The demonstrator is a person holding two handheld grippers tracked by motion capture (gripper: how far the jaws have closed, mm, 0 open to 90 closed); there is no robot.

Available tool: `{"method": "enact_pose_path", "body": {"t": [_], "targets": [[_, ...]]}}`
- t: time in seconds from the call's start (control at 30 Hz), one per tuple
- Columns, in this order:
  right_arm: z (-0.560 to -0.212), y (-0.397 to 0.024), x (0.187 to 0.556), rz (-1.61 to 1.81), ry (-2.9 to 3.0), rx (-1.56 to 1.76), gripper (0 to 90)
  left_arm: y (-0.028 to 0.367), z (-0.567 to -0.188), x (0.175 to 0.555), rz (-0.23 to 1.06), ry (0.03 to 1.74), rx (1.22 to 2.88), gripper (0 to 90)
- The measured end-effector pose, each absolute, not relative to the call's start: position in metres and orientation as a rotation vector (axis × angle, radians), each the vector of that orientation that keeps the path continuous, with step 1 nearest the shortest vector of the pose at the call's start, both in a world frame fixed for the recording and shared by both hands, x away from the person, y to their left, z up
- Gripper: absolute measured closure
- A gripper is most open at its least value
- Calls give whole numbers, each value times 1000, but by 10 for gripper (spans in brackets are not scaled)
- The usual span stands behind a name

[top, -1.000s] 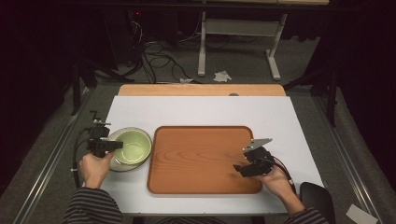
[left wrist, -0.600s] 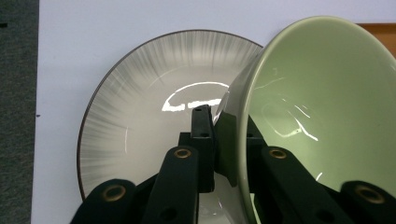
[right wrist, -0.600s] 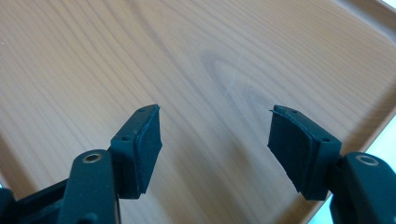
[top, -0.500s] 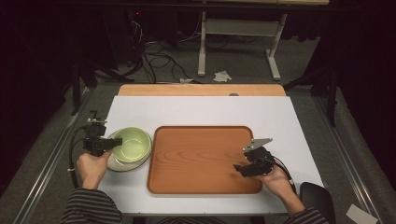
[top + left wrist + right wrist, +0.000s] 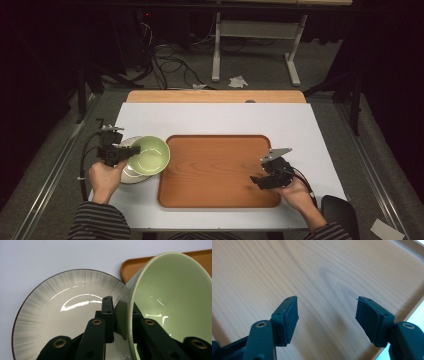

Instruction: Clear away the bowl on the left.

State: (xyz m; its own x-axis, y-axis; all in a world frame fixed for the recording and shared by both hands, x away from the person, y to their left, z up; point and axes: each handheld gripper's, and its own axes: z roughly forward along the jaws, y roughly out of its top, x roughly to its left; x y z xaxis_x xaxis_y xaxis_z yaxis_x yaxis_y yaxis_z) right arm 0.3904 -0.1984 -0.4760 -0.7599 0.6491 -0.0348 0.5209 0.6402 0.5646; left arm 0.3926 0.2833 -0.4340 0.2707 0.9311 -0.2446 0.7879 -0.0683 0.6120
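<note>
A pale green bowl (image 5: 150, 155) hangs tilted just left of the wooden tray (image 5: 215, 200), its far rim over the tray's left edge. My left gripper (image 5: 125, 154) is shut on the bowl's near rim. In the left gripper view the jaws pinch the bowl's wall (image 5: 172, 297), one pad outside and one inside, at my left gripper (image 5: 120, 305). Below lies a grey-streaked plate (image 5: 62, 310) with a dark rim, seen partly under the bowl as the plate (image 5: 127, 175). My right gripper (image 5: 257, 181) hovers open over the tray's right part; my right gripper (image 5: 327, 312) has bare wood (image 5: 312, 270) between its pads.
The white tabletop (image 5: 220, 117) has a wooden strip (image 5: 215, 96) along its far edge. Cables (image 5: 165, 55) and a desk frame (image 5: 255, 45) stand on the floor beyond. A dark seat (image 5: 340, 212) sits at the near right corner.
The green bowl has risen off the plate, tipped and shifted right toward the tray with my left gripper. The plate now shows beneath it. The right gripper has not moved.
</note>
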Motion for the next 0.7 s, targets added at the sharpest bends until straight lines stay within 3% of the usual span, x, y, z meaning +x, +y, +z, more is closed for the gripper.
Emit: {"method": "enact_pose_path", "body": {"t": [0.7], "targets": [[-476, -198, 390, 792, 2634, 942, 361, 236, -425, 400, 198, 1395, 1980, 823]]}}
